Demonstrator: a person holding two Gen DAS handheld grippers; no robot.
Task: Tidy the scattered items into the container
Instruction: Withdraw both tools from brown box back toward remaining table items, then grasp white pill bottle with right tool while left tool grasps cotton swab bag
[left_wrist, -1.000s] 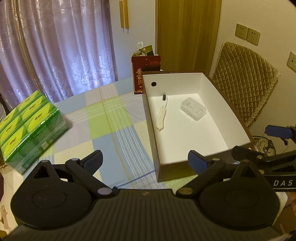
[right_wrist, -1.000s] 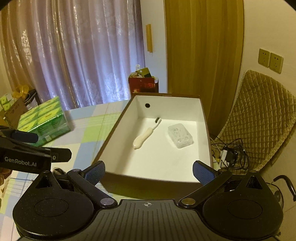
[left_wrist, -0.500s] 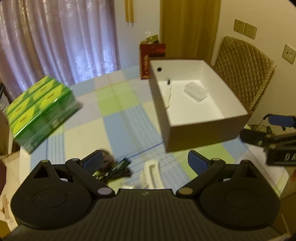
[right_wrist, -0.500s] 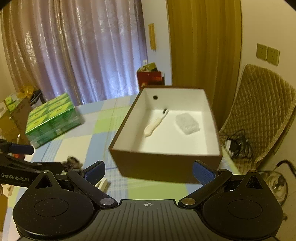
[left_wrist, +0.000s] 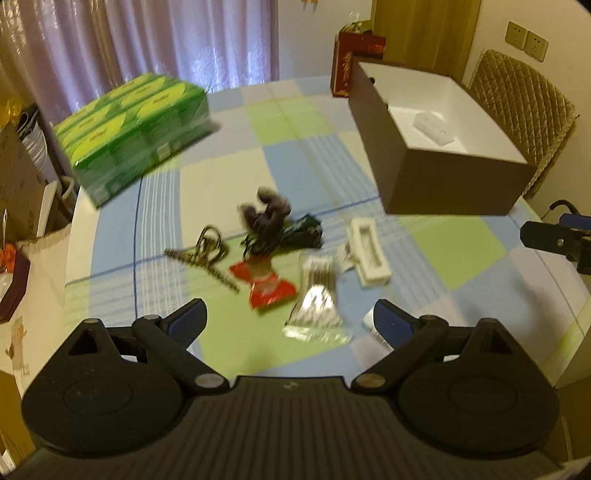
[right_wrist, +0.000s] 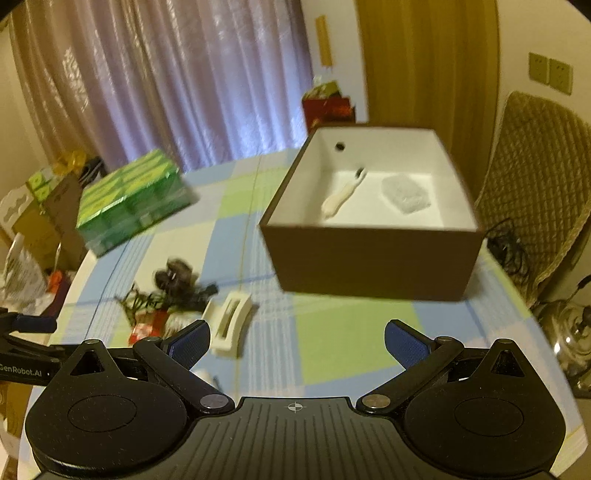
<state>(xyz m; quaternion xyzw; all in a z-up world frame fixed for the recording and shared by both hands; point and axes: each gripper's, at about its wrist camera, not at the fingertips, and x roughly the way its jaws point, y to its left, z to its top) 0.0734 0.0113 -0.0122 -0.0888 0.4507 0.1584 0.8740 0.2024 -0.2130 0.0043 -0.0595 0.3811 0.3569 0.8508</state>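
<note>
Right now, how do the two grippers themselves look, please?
Both the left gripper and the right gripper are matte black, with ribbed bodies, two round discs, angled link arms and blue padded fingertips. White "GenRobot.AI" lettering marks the left one's side.

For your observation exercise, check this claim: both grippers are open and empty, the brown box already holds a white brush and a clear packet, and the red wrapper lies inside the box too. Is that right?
Not quite. The red wrapper lies on the table among the scattered items, not in the brown box, as the left wrist view shows. The white brush and clear packet are inside, and the left gripper and right gripper are open and empty.
</note>
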